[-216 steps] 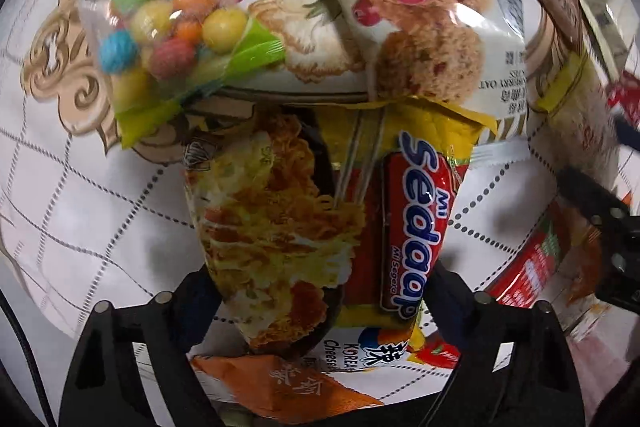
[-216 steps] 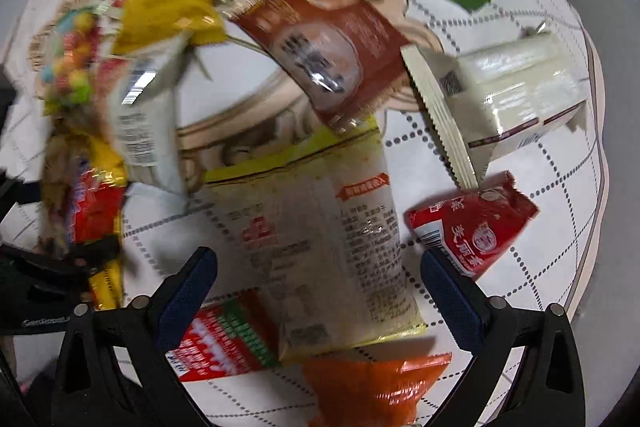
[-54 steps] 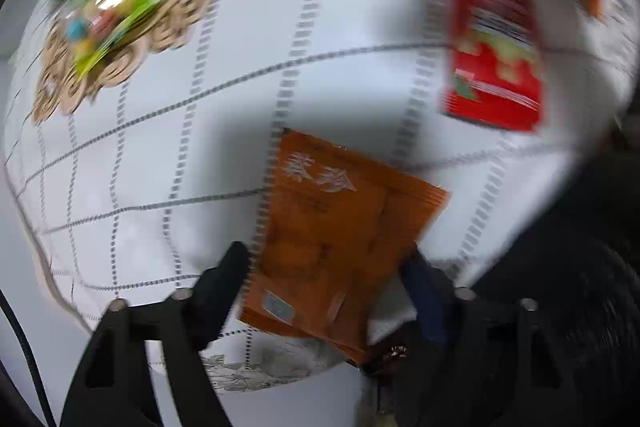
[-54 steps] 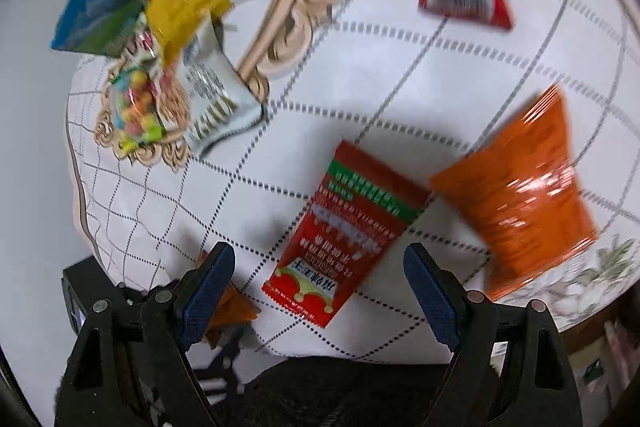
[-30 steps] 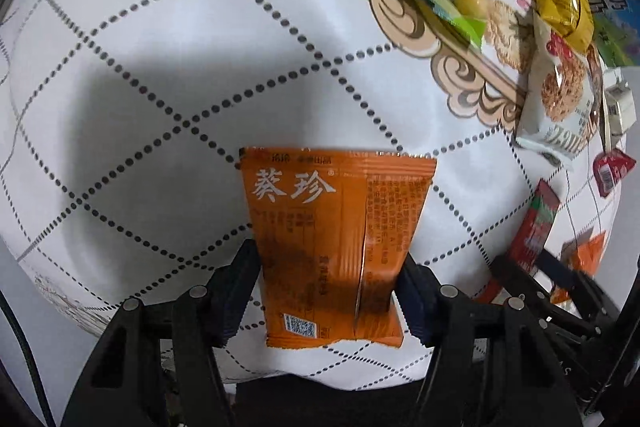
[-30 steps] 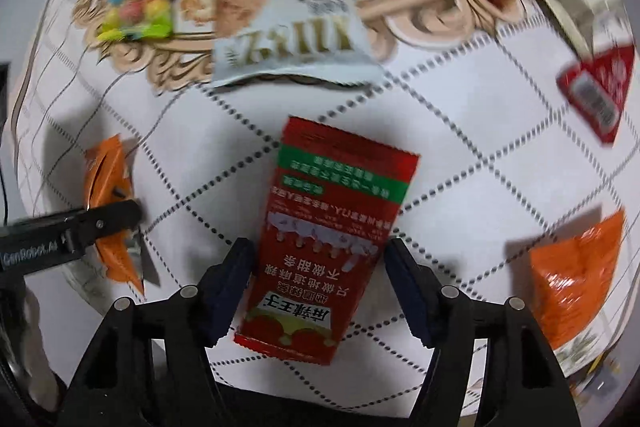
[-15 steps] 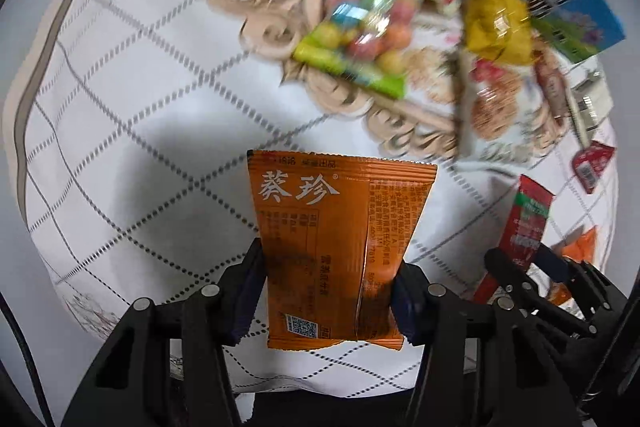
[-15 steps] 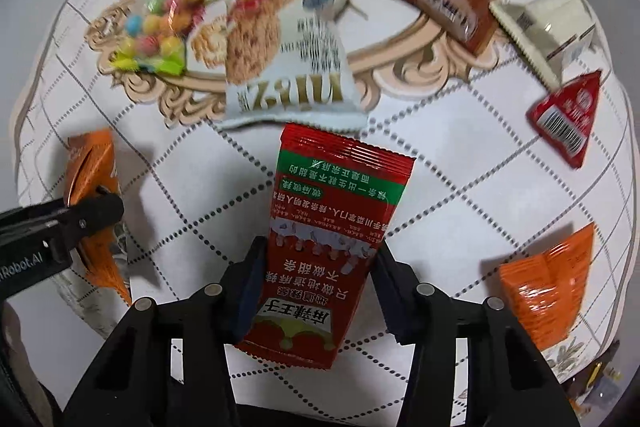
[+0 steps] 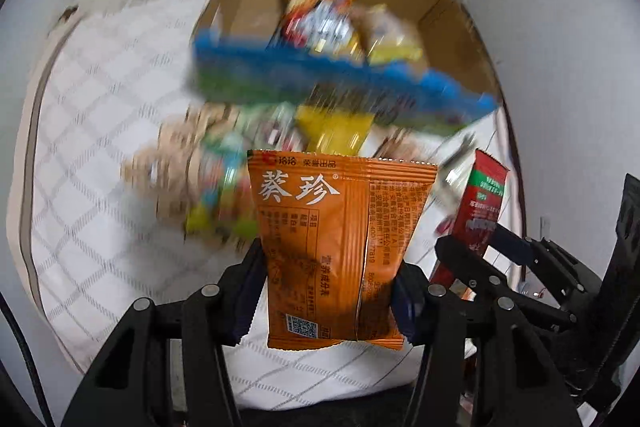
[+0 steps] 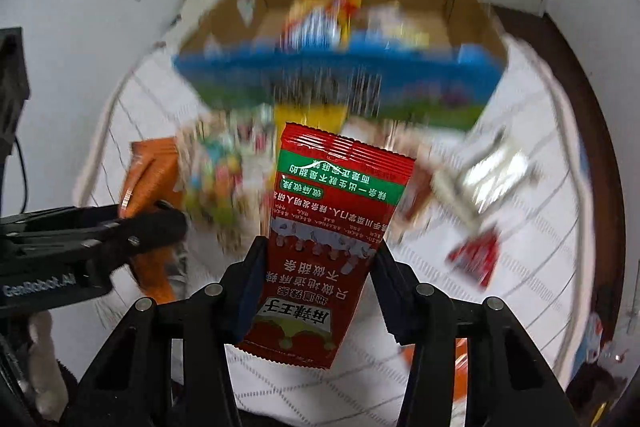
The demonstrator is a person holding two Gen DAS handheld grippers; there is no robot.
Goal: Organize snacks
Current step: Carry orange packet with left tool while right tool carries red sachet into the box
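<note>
Left gripper [image 9: 326,291] clamps the orange packet [image 9: 336,247]; right gripper [image 10: 320,287] clamps the red packet [image 10: 328,235]. Box [image 9: 440,15] at twelve o'clock: clear its rim before releasing.

Orange packet [image 9: 334,251] and red packet [image 10: 334,227], both held upright.

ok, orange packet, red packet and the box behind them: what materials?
Orange packet: likely plastic film, fairly matte, with crimped end seals. Red packet: glossier film, highlights near its serrated top. Box: looks like brown corrugated cardboard, printed blue front.
</note>
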